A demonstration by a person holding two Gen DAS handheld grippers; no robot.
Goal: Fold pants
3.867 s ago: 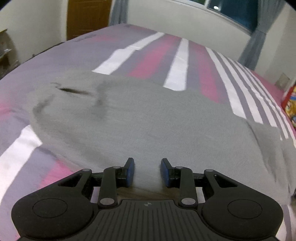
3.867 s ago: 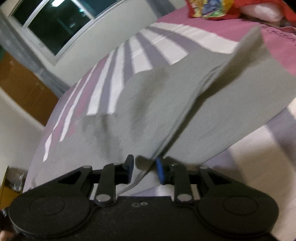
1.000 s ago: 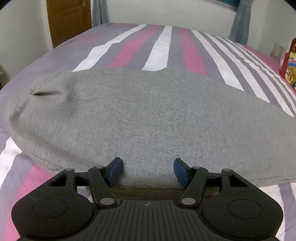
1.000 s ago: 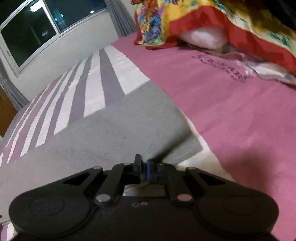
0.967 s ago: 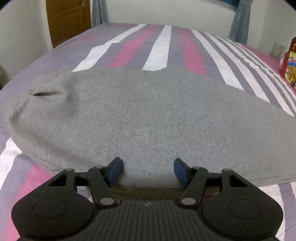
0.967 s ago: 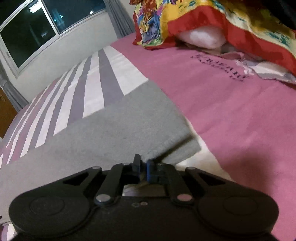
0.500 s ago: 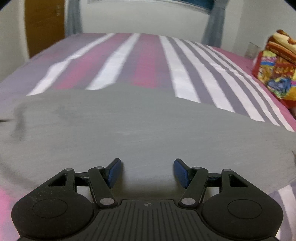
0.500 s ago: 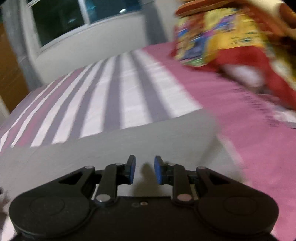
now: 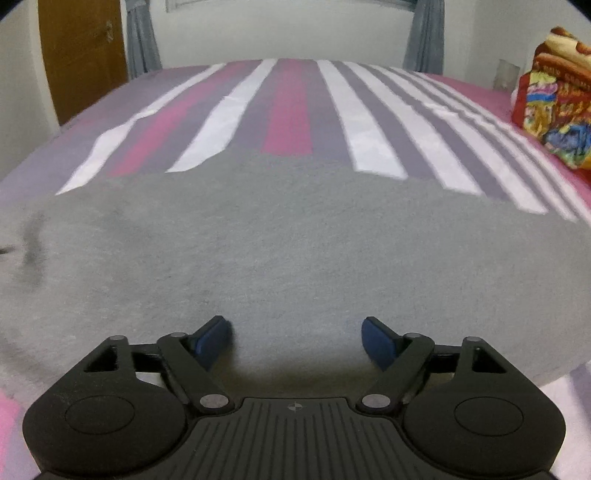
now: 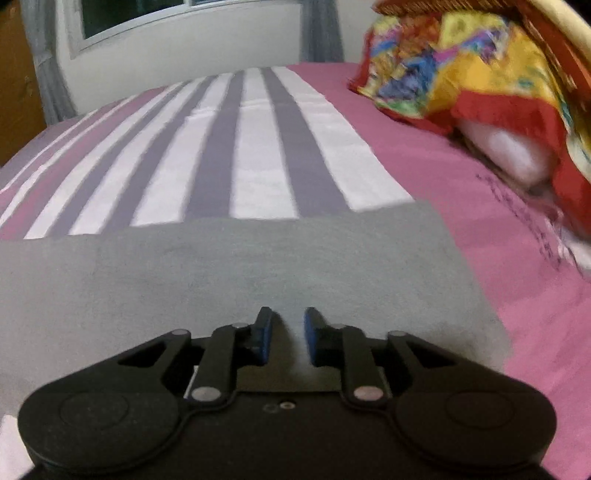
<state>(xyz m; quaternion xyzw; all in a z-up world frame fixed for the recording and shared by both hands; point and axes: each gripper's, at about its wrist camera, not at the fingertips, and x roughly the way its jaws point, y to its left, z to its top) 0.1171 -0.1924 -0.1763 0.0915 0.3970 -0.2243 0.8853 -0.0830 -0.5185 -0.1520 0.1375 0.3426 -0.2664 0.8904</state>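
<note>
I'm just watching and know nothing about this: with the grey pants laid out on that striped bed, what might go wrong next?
Three things, I'd guess:
1. Both grippers, left and right, are opening with nothing between the pads, so the next pinch may catch only the top layer of the pants.
2. It may also grab the bedsheet underneath.
3. Creases near the pants' left end could get folded in.

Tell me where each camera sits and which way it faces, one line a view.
Left wrist: on the left tool, looking down across the grey pants toward a wooden door; its jaws are opening, nothing gripped.
Right wrist: on the right tool, facing a window; jaws opening, empty.
Shared: pants, striped bedsheet, colourful blanket.
</note>
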